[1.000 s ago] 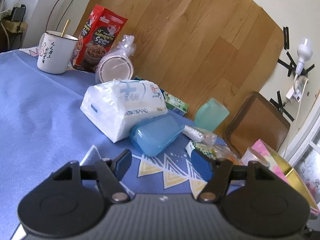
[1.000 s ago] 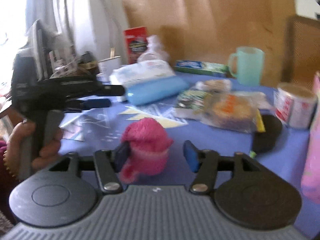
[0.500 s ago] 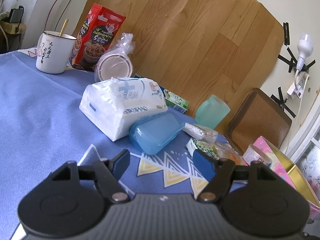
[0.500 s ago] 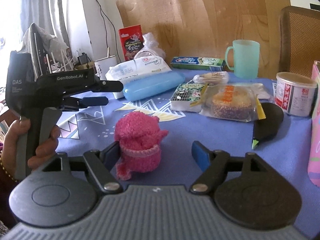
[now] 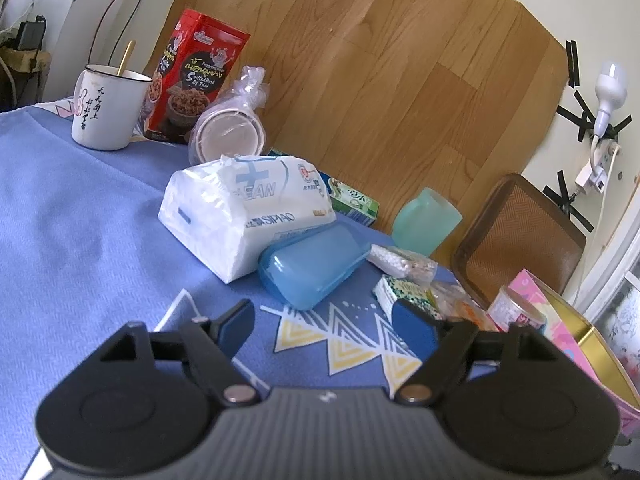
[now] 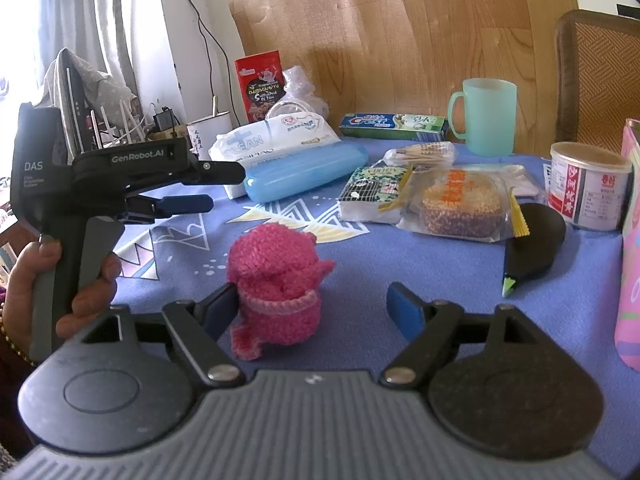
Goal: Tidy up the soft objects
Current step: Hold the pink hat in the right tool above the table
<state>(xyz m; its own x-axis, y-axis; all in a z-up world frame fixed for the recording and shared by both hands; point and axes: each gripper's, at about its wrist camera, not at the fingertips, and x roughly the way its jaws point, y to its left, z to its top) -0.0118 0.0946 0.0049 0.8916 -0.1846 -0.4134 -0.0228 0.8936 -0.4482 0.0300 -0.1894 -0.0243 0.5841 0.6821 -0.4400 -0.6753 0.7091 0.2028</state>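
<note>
Presently right gripper (image 6: 316, 306) stands spread apart around pink knitted toy (image 6: 276, 286) on the table (image 6: 440, 272), left pad touching it. Left gripper (image 5: 326, 326) spread apart, empty.

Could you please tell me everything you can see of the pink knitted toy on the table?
The pink knitted toy is fuzzy magenta yarn with a paler ribbed band around its middle and a small flap at its base. It stands upright on the blue tablecloth, between the open right gripper fingers, against the left finger, apart from the other.
</note>
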